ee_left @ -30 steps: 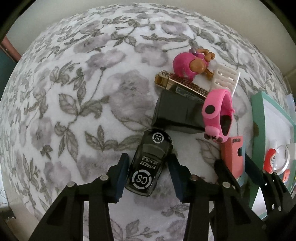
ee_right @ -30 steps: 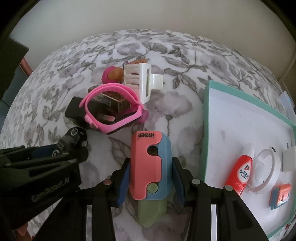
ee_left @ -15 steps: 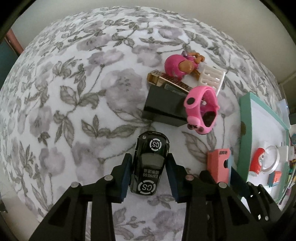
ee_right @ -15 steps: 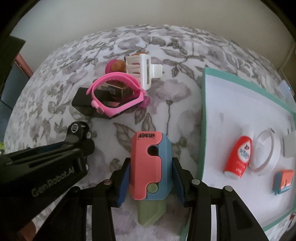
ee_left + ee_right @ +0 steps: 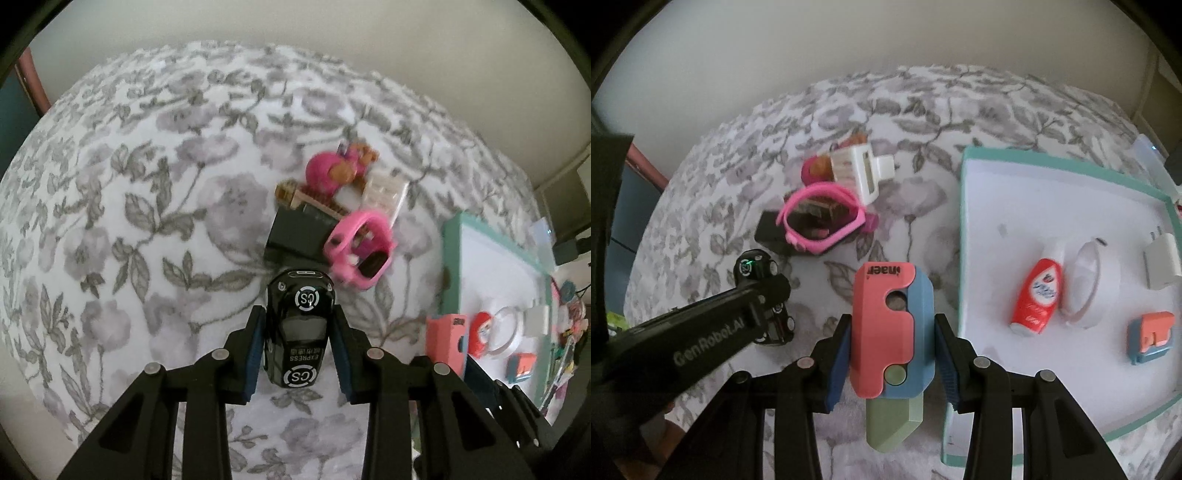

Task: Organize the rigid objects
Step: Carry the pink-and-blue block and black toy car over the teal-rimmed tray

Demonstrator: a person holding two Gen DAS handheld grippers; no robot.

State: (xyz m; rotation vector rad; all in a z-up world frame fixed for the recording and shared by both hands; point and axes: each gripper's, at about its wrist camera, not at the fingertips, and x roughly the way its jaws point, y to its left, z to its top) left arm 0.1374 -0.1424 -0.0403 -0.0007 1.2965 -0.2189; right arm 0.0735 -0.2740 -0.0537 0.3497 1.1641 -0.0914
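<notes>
Left gripper (image 5: 298, 345) had the black toy car (image 5: 298, 325) between its blue pads (image 5: 255, 354), jaws narrow and closing on it, pads against both sides. The car pointed toward 12 o'clock, "EXPRESS" print and ring logos on top.

Right gripper (image 5: 892, 356) was clamped on the pink-and-blue folding cutter (image 5: 890, 328), jaws narrow, pads on both flanks, its green tip (image 5: 892, 424) sticking out at 6 o'clock.

Both were above the floral cloth (image 5: 129, 221).

The pile on the cloth sat at 12 o'clock from the car in the left wrist view:
- black box (image 5: 295, 236)
- brown-and-gold bar (image 5: 310, 199), lying on the box's far edge
- pink watch (image 5: 360, 251), resting against the box at its 3 o'clock side
- pink round toy (image 5: 332, 171) at the far end
- white plastic comb-like piece (image 5: 384, 192), just beside the toy

Green-rimmed tray (image 5: 964, 229) lay at 3 o'clock from the cutter in the right wrist view. On it:
- red-and-white bottle (image 5: 1038, 295), lying down
- clear ring (image 5: 1084, 284), touching the bottle
- white plug adapter (image 5: 1161, 262)
- small orange-and-blue block (image 5: 1152, 336)

The left gripper's arm, with the car in it, showed at 9 o'clock in the right view.
</notes>
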